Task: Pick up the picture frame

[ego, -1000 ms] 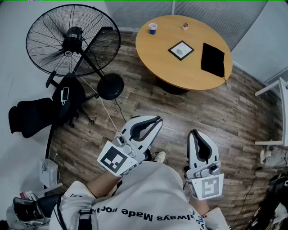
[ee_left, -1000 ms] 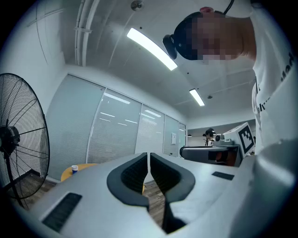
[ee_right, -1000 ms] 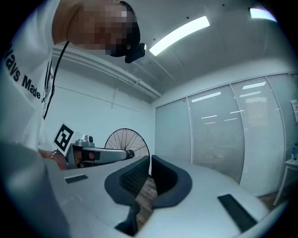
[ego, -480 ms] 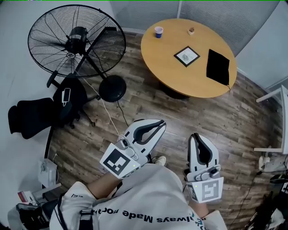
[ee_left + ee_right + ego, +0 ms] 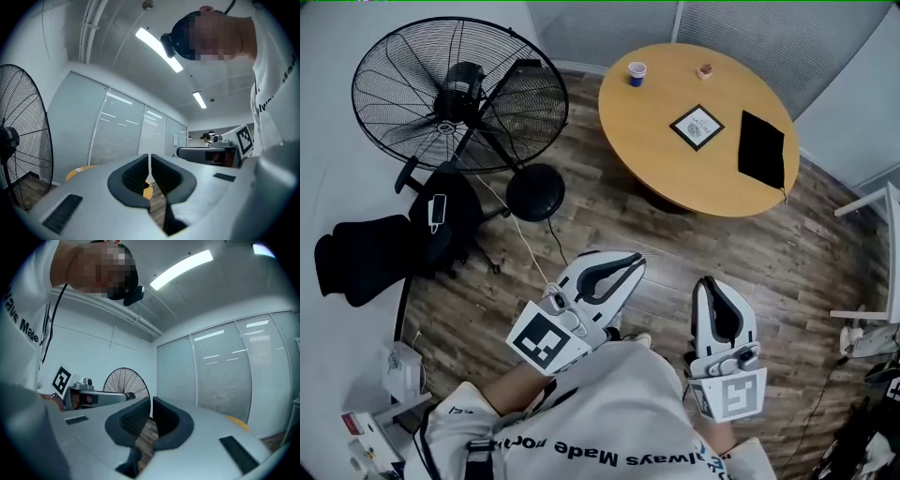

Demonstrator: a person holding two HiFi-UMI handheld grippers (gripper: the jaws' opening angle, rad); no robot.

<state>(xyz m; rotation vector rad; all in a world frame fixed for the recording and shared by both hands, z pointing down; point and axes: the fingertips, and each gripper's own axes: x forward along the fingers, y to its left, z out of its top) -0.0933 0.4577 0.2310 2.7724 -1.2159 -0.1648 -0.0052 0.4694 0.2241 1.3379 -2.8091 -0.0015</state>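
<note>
The picture frame (image 5: 697,127), a small black square with a white mat, lies flat on the round wooden table (image 5: 647,131) at the head view's top right. Both grippers are held low, close to the person's body, over the wood floor and far from the table. My left gripper (image 5: 632,259) (image 5: 149,157) is shut with nothing in it. My right gripper (image 5: 705,279) (image 5: 151,401) is shut and empty too. An edge of the table (image 5: 77,173) shows in the left gripper view, and the frame itself is not visible there.
On the table also sit a paper cup (image 5: 637,72), a small brown object (image 5: 705,70) and a black flat item (image 5: 761,150). A big floor fan (image 5: 459,89) and a black chair (image 5: 366,253) stand to the left. White furniture (image 5: 872,202) is at the right.
The head camera's view has shifted, so the table and frame sit a little further right and lower in the picture. Both grippers have stayed shut and hardly moved.
</note>
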